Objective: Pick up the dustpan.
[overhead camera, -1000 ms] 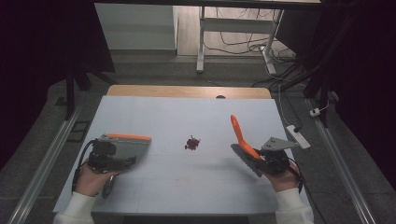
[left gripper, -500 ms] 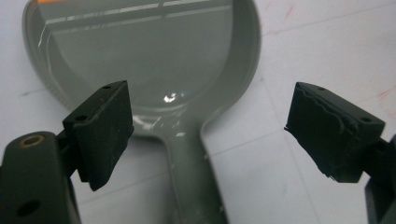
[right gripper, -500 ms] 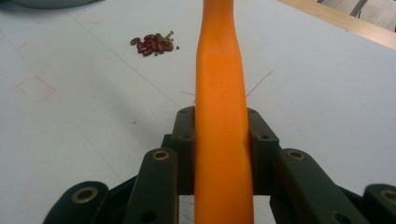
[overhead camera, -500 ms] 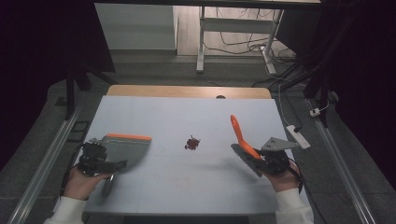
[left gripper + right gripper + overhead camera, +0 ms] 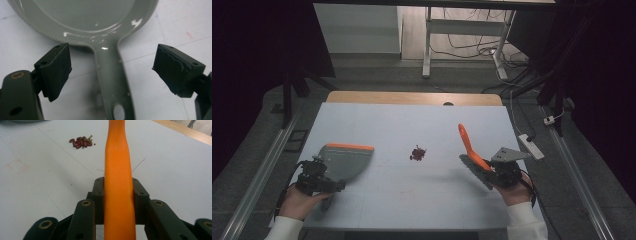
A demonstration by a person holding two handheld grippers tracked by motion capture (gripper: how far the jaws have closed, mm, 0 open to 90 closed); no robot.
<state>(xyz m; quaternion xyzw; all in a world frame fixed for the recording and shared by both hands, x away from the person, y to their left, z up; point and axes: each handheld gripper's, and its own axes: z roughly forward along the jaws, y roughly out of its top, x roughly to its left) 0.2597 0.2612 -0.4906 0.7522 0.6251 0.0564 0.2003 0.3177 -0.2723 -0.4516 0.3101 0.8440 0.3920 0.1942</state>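
A grey dustpan with an orange front lip lies at the table's left, its handle pointing toward the person. My left gripper sits low over that handle. Its jaws stand wide apart on either side and do not touch it. A small pile of red beans lies mid-table, also seen ahead in the right gripper view. At the right, my right gripper is shut on the orange handle of a brush, whose grey bristles rest near the table.
A white power strip lies at the table's right edge. A wooden strip runs along the far edge. Beyond it stand white desk legs and floor cables.
My left gripper has moved left and toward the near edge, sinking down over the dustpan's handle. The right gripper and brush have stayed put.
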